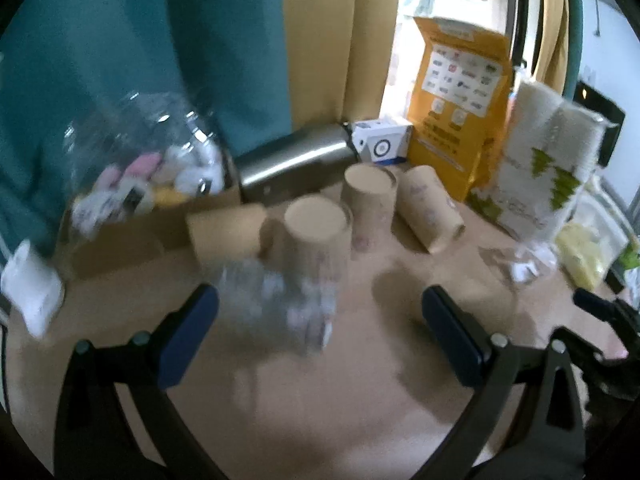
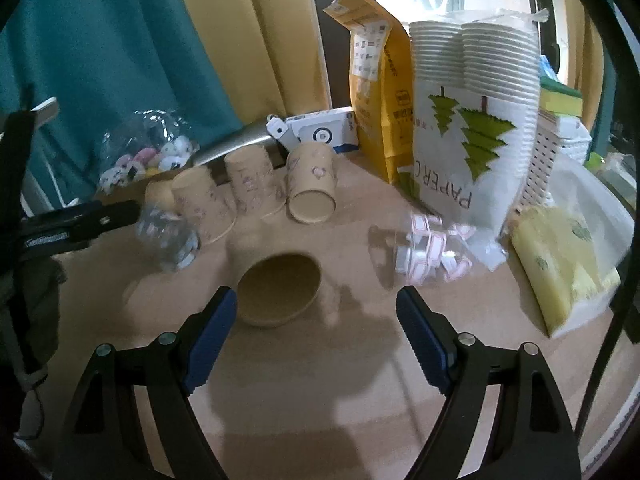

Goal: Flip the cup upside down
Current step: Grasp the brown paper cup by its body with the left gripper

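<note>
Right gripper [image 2: 316,320], jaws apart, flanks the upright paper cup [image 2: 279,290] at lower centre, positioned for grasping; left gripper [image 1: 320,332] likewise apart, empty.

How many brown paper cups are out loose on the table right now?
5. One upright cup sits between the right gripper's open fingers; behind it a row: a partly hidden cup, two upside-down cups, and one on its side. More may be hidden.

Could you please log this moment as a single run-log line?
left gripper: open, empty | right gripper: open, empty | upright cup: near right jaws, unflipped
</note>
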`<state>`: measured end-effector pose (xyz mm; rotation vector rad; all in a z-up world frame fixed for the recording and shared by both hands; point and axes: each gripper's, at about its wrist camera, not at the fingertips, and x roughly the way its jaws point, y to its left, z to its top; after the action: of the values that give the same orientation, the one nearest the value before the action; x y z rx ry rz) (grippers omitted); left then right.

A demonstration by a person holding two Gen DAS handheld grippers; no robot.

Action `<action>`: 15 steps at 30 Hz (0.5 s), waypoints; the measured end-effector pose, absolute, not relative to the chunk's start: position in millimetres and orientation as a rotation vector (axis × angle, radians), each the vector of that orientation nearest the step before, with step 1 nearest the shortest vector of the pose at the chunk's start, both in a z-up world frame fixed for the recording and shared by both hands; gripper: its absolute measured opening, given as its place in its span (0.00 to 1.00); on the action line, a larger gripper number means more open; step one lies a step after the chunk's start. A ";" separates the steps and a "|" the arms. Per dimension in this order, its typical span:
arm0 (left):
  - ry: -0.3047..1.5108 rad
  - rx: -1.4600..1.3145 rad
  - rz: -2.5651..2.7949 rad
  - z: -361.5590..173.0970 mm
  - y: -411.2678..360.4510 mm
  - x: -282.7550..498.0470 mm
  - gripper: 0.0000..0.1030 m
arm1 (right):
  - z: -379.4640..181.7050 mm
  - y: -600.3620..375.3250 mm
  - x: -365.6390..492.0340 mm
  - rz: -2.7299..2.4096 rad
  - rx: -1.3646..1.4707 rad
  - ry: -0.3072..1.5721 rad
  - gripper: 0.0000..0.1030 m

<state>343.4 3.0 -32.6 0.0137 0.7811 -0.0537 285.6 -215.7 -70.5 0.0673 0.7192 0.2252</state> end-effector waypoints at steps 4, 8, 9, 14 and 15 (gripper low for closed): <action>0.796 0.052 -0.060 -45.6 -3.6 383.9 0.99 | -77.5 -215.9 300.6 0.236 0.073 0.737 0.82; 0.811 0.074 -0.070 -55.9 -5.0 412.3 0.98 | -80.9 -219.6 311.7 0.236 0.085 0.742 0.82; 0.806 0.088 -0.068 -56.4 -6.6 416.7 0.91 | -81.4 -220.6 313.8 0.235 0.086 0.742 0.82; 0.865 0.074 -0.089 -72.5 -8.8 431.4 0.69 | -84.5 -224.5 319.9 0.230 0.096 0.738 0.82; 0.870 0.068 -0.095 -75.0 -8.9 432.4 0.67 | -85.3 -225.1 320.7 0.231 0.097 0.737 0.82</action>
<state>432.4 -8.9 -75.0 0.0684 0.8704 -0.0950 320.7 -225.1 -85.3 0.0967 0.7371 0.2312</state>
